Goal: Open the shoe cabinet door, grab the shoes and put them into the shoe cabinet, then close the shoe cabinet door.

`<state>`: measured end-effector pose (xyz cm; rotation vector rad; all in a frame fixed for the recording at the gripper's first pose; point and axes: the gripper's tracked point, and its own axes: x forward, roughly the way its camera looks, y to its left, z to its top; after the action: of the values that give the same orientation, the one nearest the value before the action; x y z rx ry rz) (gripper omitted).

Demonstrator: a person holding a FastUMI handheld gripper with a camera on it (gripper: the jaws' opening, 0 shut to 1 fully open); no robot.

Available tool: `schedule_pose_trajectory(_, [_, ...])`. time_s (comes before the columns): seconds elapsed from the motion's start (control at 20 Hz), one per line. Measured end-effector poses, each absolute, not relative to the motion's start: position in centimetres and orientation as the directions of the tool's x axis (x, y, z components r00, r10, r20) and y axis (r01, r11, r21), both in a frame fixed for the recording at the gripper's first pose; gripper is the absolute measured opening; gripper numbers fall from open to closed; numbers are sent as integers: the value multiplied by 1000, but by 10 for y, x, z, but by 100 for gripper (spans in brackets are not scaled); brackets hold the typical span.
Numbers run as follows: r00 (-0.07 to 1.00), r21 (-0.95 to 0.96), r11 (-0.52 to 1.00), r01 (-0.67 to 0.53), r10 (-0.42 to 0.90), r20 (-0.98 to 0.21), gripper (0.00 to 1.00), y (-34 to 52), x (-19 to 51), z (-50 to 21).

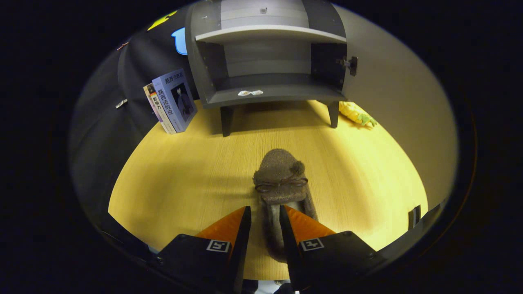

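Observation:
A brown fuzzy slipper [280,177] with a small bow lies lengthwise on the yellow wooden table [184,183], toe pointing toward the cabinet. My gripper [264,210] is shut on its heel end, and the slipper looks squeezed narrow between the two fingers. I cannot tell whether the slipper is lifted off the table. Beyond it stands the grey shoe cabinet [269,96] on short legs, with two open shelves showing. Its door [400,106] is swung wide open to the right, and a hinge [350,64] shows at the cabinet's right side.
Two books [171,102] lean upright to the left of the cabinet. A yellow plush toy [356,114] lies by the cabinet's right leg, under the open door. A small white object [250,93] sits on the bottom shelf's front edge.

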<state>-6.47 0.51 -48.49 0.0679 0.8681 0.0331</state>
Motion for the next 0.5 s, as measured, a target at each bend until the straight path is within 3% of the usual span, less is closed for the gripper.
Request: schedule_pose_trajectory(0.5, [632,75,997,-9,64,-772,46,12,-33,-527])
